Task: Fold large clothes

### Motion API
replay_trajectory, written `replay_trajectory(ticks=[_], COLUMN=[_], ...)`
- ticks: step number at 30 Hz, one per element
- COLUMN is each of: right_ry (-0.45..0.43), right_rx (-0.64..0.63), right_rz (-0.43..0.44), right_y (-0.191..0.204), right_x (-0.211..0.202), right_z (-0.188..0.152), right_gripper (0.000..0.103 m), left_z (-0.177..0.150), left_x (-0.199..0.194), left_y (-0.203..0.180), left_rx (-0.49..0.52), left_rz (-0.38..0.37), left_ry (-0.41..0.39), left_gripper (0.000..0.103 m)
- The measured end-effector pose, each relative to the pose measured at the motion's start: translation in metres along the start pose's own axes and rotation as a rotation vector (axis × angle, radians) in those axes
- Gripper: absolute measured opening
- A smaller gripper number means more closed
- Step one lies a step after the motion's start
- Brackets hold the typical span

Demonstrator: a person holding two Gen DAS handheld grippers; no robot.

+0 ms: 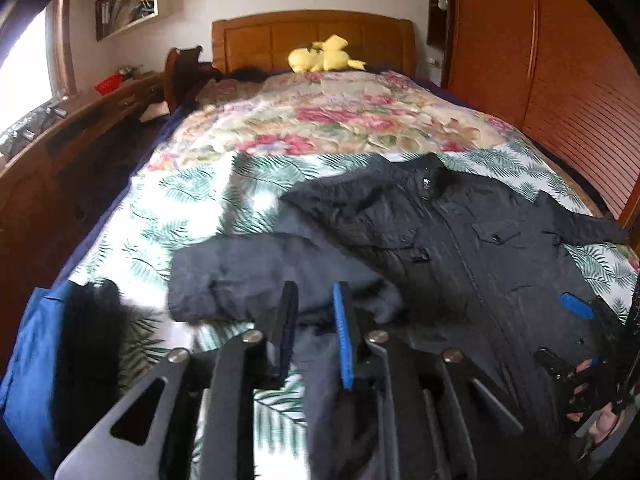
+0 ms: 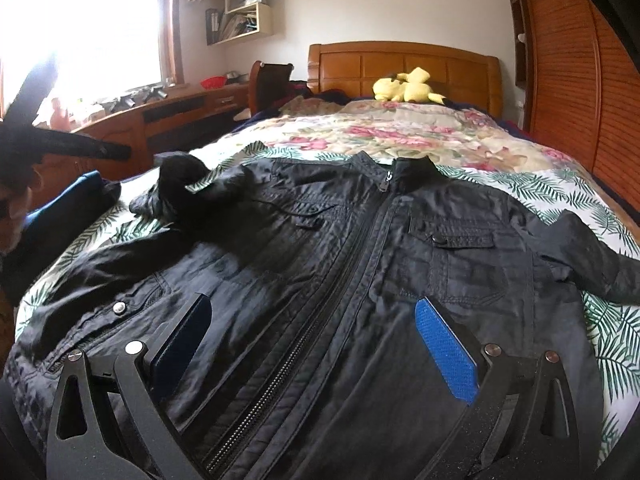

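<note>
A black zip-front jacket (image 2: 360,260) lies face up on the bed, collar toward the headboard. In the left wrist view the jacket (image 1: 460,240) fills the right side, and its sleeve (image 1: 240,276) is folded in a heap on the near left. My left gripper (image 1: 314,294) hovers just over that sleeve. Its pads stand a narrow gap apart, with slack dark cloth showing in the gap and no pad pressing on it. My right gripper (image 2: 316,344) is wide open low over the jacket's front, one finger on each side of the zip. The right gripper (image 1: 576,308) also shows at the right edge.
The bed has a leaf-print sheet (image 1: 192,200) and a floral quilt (image 2: 400,132), with a yellow plush toy (image 2: 406,86) by the wooden headboard. A blue cloth (image 1: 36,360) lies at the bed's near left corner. Slatted wardrobe doors (image 2: 568,80) stand to the right, a desk (image 2: 168,116) to the left.
</note>
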State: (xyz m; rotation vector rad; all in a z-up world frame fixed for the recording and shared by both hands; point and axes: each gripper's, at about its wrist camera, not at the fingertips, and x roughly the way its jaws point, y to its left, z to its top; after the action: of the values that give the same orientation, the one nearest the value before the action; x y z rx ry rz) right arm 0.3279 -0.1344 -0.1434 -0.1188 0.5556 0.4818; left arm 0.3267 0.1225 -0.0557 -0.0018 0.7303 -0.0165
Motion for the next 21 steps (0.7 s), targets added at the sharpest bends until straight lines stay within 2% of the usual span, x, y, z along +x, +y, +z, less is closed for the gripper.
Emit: replay_trajectory(ticks=[3,6,11,16,21], right_ry=[0.001,0.0,0.004,0.019,0.028], right_rx=[-0.003,-0.004,-0.016,-0.024,-0.026], right_rz=[-0.002,-0.005,-0.016,-0.021,-0.02], right_y=[0.0,0.001,0.002,0.004,0.005], right_x=[0.001,0.002,0.006,0.011,0.013], right_z=[-0.001,-0.002,-0.006,-0.008,-0.01], right_gripper=[0.103,0.103,0.103,0.103,0.103], left_z=[0.001,-0.006,-0.025,-0.039,-0.042], left_x=[0.008,0.029,0.081,0.114,0.132], left_y=[0.02,0.047,0.094,0.122,0.141], left_rx=[-0.017,-0.059,-0.133,-0.16,-0.203], left_rz=[0.021,0.041,0.089,0.148,0.154], left_ry=[-0.001,0.031,0.095,0.127,0.141], left_gripper=[0.025,0.027,0.03,0.03,0.031])
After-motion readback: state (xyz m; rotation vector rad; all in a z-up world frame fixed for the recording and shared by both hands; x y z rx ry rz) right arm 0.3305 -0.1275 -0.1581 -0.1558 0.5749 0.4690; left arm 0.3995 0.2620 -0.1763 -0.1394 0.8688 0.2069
